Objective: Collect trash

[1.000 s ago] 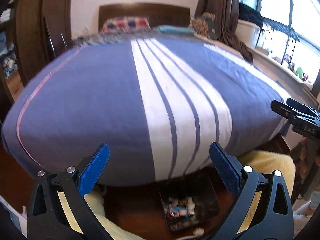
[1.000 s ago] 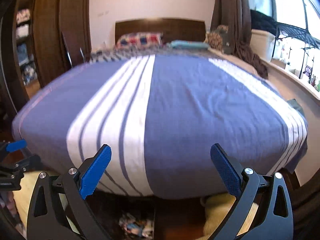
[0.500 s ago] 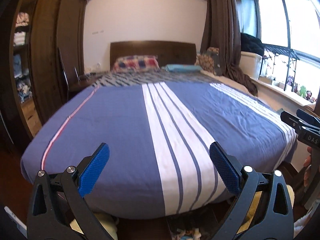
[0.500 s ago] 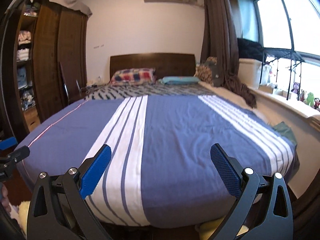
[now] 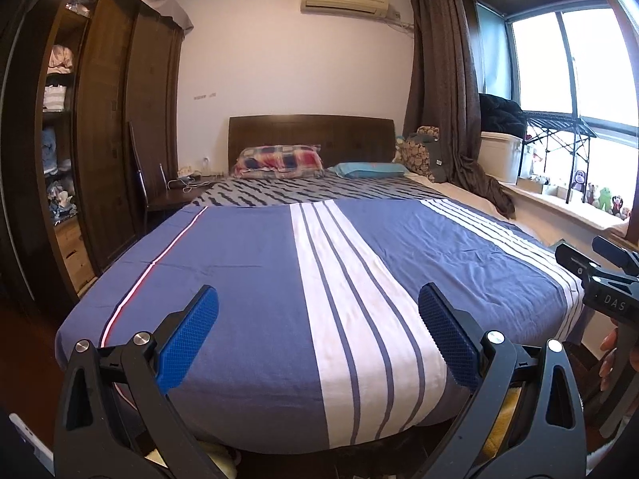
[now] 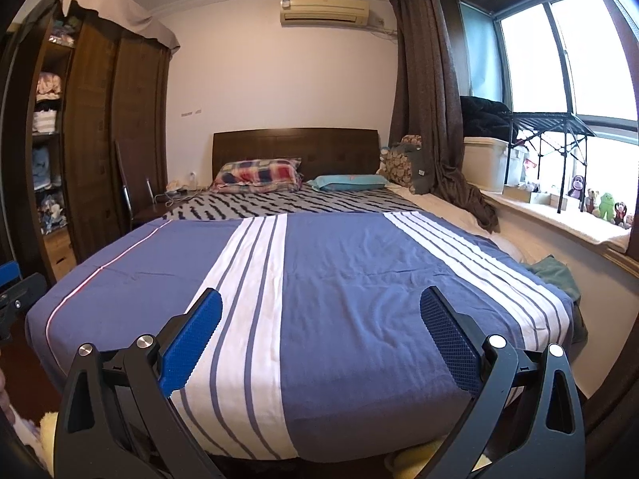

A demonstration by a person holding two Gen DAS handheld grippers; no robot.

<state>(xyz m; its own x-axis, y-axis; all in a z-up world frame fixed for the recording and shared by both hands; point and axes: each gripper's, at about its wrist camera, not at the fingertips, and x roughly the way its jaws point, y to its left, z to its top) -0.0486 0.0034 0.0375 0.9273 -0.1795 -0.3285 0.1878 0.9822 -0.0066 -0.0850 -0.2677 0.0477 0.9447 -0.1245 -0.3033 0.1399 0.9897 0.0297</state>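
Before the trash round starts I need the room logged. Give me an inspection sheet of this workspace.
Surface: bed with a blue and white striped cover, smooth, nothing lying on the cover.
Job's things: no trash seen in either view.
Clutter: green cloth at the bed's window-side edge; plaid pillow and teal pillow at the headboard; yellow fluffy thing low by the bed's foot.
Grippers: left claw open, empty; right claw open, empty; both held above the foot of the bed.
Cables: white cable on the bedside stand.
Surroundings: wardrobe with open shelves of folded clothes, curtain, window sill with toy figures, air conditioner.
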